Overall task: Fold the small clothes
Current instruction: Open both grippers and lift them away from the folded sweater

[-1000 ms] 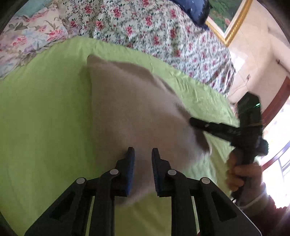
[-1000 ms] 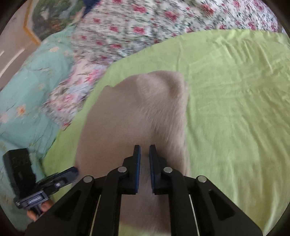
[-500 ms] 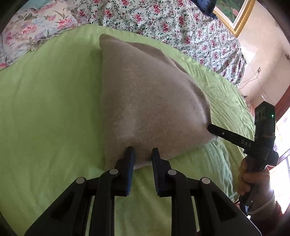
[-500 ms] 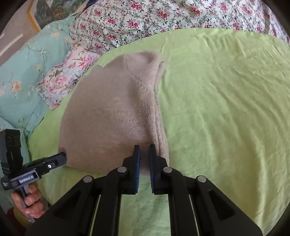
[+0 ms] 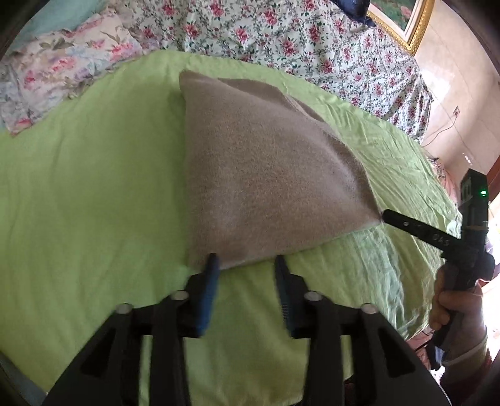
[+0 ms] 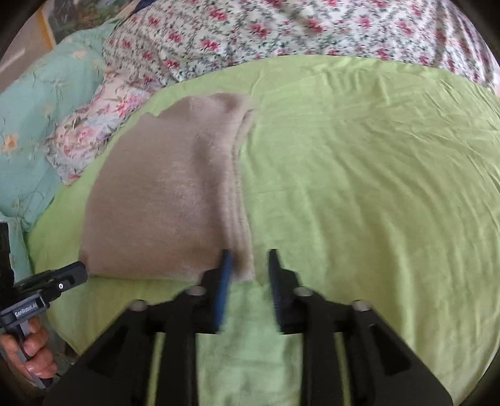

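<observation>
Left wrist view: beige garment (image 5: 265, 175) lying folded on the green sheet (image 5: 87, 193), near edge toward the camera, far end by the floral quilt (image 5: 281, 28). Left tongs (image 5: 247, 268) opening, jaws apart where half a second ago they pinched the near-left corner; left pad (image 5: 210, 281) just overlapping the hem, right one clear of the cloth over bare sheet, nothing clamped. Right tongs (image 5: 386, 215) seen from the side at the garment's near-right corner, tip at the cloth edge; contact not clear from here. Hand (image 5: 450, 309) gripping that handle at the picture's right edge.

Right wrist view: same garment (image 6: 162, 200) flat, layered fold edges stacked along its right side. Right tongs (image 6: 248, 265) also opening, jaws apart after being pressed together on the corner a moment back; left pad (image 6: 223, 281) over the hem, right pad off it on the sheet (image 6: 375, 187), so no grip. Left tongs (image 6: 75, 271) at the near-left corner, parted. Pillow (image 6: 40, 103) beyond on the left.

Meaning, as a judgement: fold laid down and let go at both corners, cloth settled from its billowing a second ago. Likely left: drawing both tools back without snagging the hem, then another fold or a smoothing pass.
</observation>
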A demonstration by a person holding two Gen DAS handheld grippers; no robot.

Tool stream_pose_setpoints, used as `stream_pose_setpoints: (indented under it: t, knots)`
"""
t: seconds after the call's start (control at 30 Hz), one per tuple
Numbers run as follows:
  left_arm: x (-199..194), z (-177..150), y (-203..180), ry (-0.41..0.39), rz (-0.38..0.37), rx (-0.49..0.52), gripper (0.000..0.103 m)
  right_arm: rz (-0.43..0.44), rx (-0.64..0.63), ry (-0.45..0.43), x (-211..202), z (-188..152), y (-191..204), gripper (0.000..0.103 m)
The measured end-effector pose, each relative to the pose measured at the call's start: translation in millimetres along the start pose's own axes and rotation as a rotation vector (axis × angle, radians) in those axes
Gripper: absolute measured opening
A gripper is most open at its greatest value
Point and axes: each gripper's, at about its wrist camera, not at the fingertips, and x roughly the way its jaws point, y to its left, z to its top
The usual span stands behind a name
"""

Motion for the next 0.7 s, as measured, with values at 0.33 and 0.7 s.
stream_pose_setpoints:
  t: [0.33,0.7]
  knots:
    - [-31,-12,11,-0.007,0.121,-0.001,0.081,0.059,-0.028,0.020,-33,-23,13,0.038]
    - [-55,-25,26,0.042,0.229,-0.008,0.086,0.111,-0.112,0.087,-59,-43,42,0.076]
